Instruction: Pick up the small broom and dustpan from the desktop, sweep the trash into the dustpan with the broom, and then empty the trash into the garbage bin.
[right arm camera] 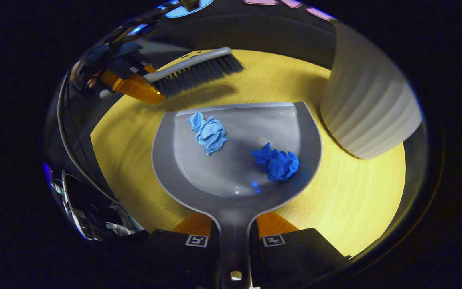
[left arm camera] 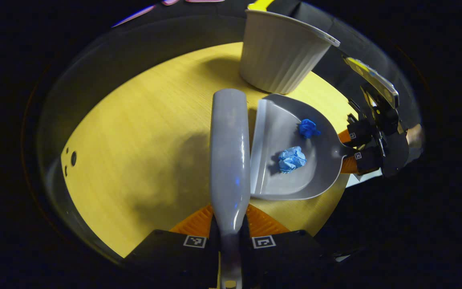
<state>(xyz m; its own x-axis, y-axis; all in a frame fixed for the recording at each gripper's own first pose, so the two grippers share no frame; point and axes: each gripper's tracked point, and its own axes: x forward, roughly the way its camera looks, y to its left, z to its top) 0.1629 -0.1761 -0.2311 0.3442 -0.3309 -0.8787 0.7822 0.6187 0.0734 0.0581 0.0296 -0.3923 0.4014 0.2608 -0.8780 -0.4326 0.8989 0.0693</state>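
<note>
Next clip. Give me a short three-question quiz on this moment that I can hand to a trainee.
1. True or false: both blue paper wads already lie in the dustpan.
2. Which tool does the left gripper hold? A) broom B) dustpan C) bin
3. Fill in: the light blue wad lies nearer the dustpan's open ____ than the dark blue wad.

Key
1. True.
2. A: its fingers clamp the broom; the right gripper holds the dustpan's handle.
3. Lip. The white ribbed bin stands beside the dustpan on the yellow table.
</note>
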